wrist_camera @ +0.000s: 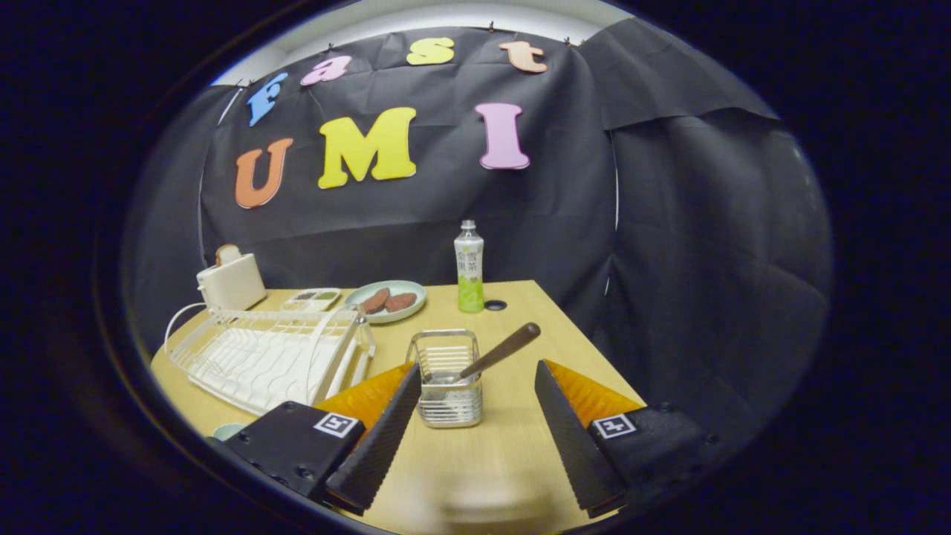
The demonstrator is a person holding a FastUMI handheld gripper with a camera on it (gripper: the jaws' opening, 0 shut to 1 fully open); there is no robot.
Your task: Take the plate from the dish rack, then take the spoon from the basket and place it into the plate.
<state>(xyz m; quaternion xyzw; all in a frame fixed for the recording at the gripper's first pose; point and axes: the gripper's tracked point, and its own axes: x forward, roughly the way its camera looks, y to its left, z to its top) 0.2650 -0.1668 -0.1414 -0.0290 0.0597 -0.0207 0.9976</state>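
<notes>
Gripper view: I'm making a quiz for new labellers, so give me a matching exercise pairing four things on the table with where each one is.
Things:
1. spoon
2. bottle
3. toaster
4. dish rack

Places:
A. beside the green plate, at the table's far edge
B. standing in the metal basket, handle leaning out
C. back corner, beyond the dish rack
D. ahead of one finger of the tongs, beside the basket

Pairs: 1-B, 2-A, 3-C, 4-D. The tongs are open, holding nothing, with the basket between their tips.
</notes>
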